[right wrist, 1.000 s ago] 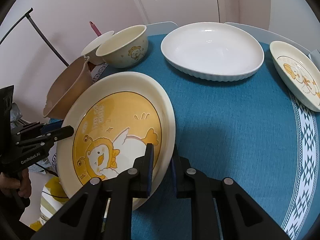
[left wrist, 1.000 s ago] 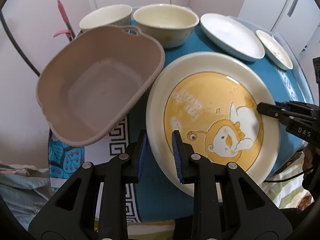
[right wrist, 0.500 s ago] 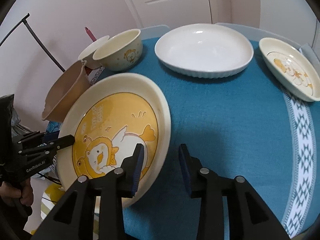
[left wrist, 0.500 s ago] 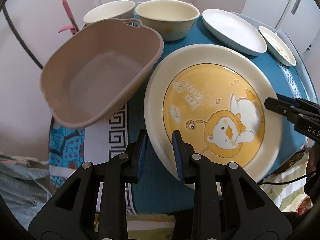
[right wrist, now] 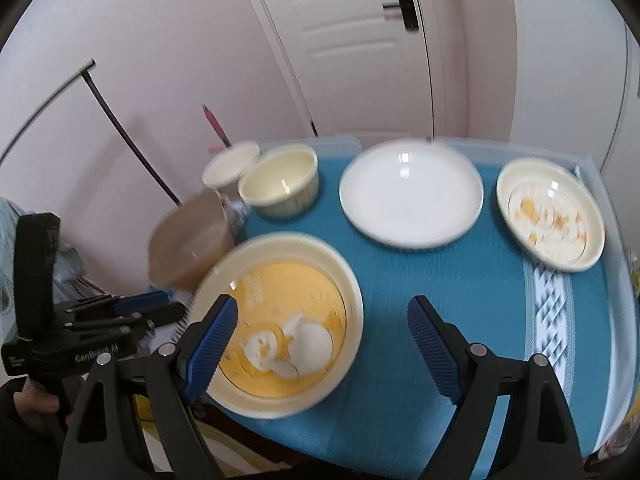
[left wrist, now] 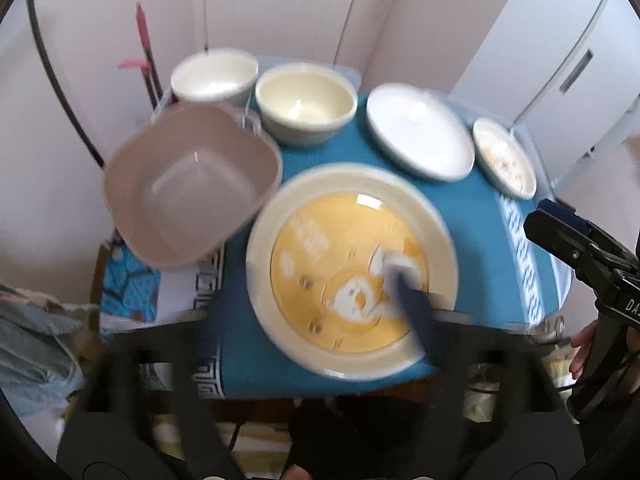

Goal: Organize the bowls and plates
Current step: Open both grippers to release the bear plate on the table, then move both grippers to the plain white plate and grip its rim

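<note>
While blur smears the left hand-held gripper [left wrist: 320, 340], the yellow plate [right wrist: 280, 320] shows.

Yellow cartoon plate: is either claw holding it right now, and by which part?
Nothing is held. The yellow plate lies on the table. The right claw stands wide open, and the left claw, blurred, sits off its rim.

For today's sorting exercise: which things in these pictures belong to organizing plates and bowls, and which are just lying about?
Belong:
yellow cartoon plate
white plate
small duck plate
cream bowl
white bowl
taupe basin

Lying about:
pink-handled tool
bluish cloth
</note>
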Tool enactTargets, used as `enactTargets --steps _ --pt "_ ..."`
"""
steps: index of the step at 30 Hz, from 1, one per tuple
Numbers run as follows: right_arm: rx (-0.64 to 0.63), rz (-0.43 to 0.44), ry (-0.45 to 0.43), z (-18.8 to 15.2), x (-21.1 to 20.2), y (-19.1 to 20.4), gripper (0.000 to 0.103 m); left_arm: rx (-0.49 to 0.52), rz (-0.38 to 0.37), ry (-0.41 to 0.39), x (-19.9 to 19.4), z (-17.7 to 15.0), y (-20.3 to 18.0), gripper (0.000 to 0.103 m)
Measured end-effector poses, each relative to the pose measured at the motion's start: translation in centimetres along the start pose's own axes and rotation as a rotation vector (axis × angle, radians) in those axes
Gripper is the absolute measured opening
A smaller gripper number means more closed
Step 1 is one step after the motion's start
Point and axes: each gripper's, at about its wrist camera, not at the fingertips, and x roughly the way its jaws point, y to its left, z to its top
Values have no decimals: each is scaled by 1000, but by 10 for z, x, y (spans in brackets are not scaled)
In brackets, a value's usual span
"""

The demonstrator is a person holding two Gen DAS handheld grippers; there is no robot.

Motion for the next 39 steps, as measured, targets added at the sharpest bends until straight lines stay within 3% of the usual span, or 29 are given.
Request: enactTargets --steps 2,11,15,21,26,33,35,37,39 --pt "-17 2 -36 7 -9 1 84 2 6 -60 -14 8 -5 102" --pt "-25 -49 -100 38 -36 -23 84 52 16 -109 -17 40 -29 102" --pt "-70 -112 -17 59 -29 -46 84 66 53 -155 -12 55 -48 102" --pt "-148 -127 25 90 -9 -86 84 14 66 -131 20 81 -71 102" --pt "-187 -8 152 116 38 -129 84 -124 24 -35 68 103 -81 102" --pt "-247 131 323 135 122 -176 84 -254 46 50 136 116 -85 100" --pt "-266 151 360 136 144 -181 84 -268 62 70 149 116 -87 91" --pt "-283 188 395 135 163 -184 76 -287 75 96 162 117 -87 83" --pt "-303 205 413 135 173 -186 73 -295 84 113 172 117 -88 81"
